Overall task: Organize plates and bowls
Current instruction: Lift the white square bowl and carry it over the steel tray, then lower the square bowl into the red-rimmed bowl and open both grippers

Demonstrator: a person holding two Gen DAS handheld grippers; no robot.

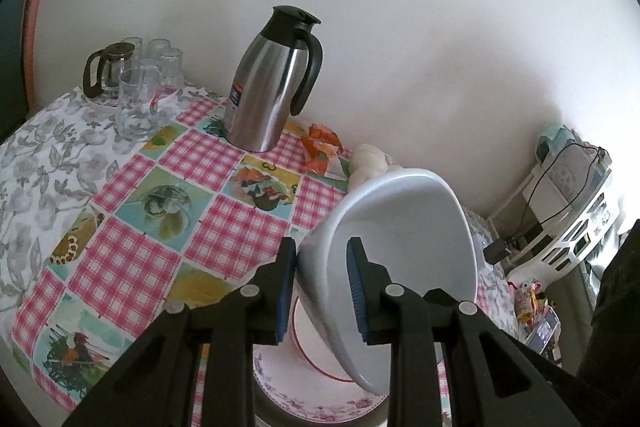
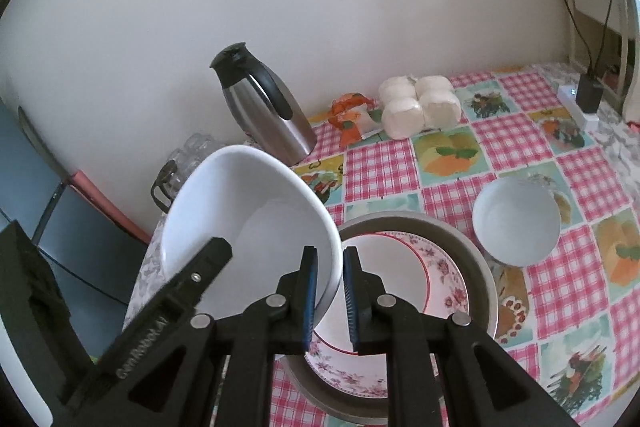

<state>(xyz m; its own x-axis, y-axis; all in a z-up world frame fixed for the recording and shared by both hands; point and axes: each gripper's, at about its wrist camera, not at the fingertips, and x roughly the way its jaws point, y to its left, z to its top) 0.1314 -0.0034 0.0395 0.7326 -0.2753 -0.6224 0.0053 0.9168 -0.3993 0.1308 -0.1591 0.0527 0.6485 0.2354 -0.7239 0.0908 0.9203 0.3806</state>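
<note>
The left claw [image 1: 320, 291] is clamped on the rim of a large white ceramic bowl [image 1: 404, 239], one blue pad outside the wall and one inside, and carries the bowl tilted on edge above the surface. In the right wrist view the same bowl [image 2: 248, 223] hangs just left of the right claw [image 2: 330, 295], whose blue pads stand narrow; the bowl's rim [image 2: 334, 267] lies between them, and whether they press on it cannot be told.

Below the bowl a floral-rimmed white plate with a red ring [image 2: 404, 267] lies inside a wider grey plate [image 2: 472, 251], both on the pink checked tablecloth [image 2: 520, 147]. A small white bowl [image 2: 516, 223] stands upright just to the right of the grey plate.

A steel thermos jug with a black handle [image 1: 272, 83] stands by the wall. A cluster of clear glasses [image 1: 152, 75] and a glass pitcher [image 1: 108, 67] sit at the far left corner. A pack of white rolls [image 2: 420, 103] and an orange wrapper [image 2: 348, 115] lie by the wall.
</note>
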